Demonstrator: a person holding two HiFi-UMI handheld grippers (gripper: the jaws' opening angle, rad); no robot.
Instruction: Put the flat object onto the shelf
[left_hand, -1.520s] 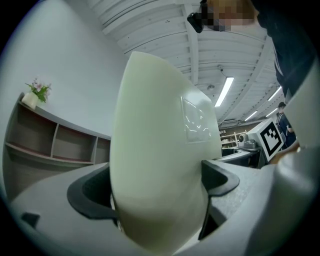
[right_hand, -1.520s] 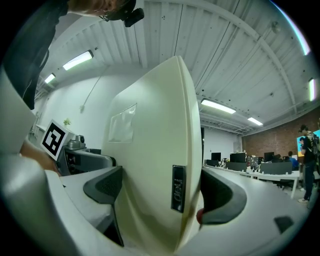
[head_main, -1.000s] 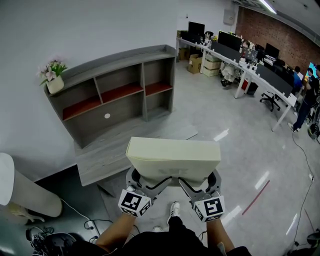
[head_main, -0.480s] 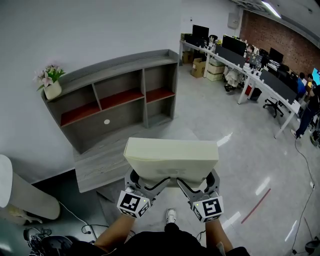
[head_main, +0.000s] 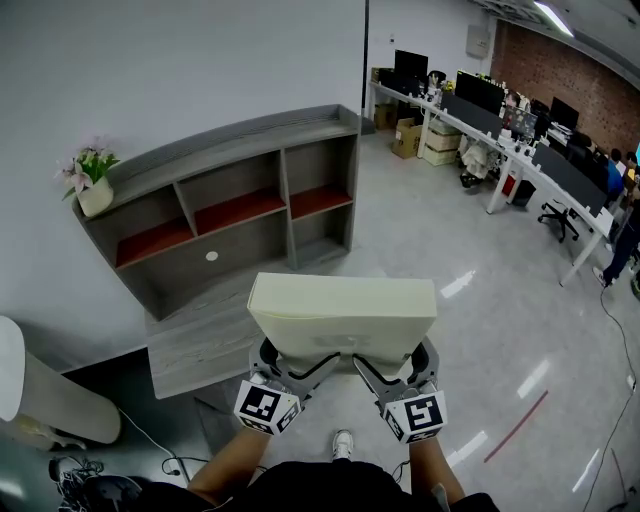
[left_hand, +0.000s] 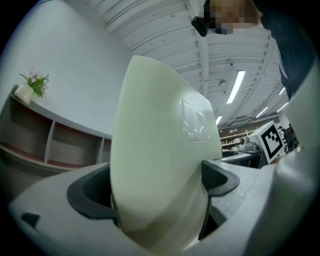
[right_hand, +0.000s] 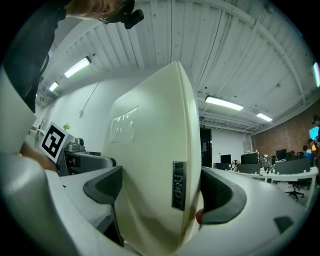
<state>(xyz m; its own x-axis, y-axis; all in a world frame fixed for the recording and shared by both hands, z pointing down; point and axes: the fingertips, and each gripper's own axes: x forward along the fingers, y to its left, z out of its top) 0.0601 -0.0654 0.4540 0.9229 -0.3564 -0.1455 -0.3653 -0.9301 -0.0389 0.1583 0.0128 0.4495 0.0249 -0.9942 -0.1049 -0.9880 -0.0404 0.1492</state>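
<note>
At far left we saw a flower pot (head_main: 92, 185) on top of the grey shelf (head_main: 240, 190) against the wall. Nearer us, the left gripper (head_main: 292, 366) clamped the near edge of the cream flat object (head_main: 343, 305), held in the air short of the shelf. The right gripper (head_main: 392, 366) pinched the same edge alongside.

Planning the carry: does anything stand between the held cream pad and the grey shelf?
Nothing visible does. The cream pad, held by left gripper and right gripper, faces the shelf across a low grey platform.
</note>
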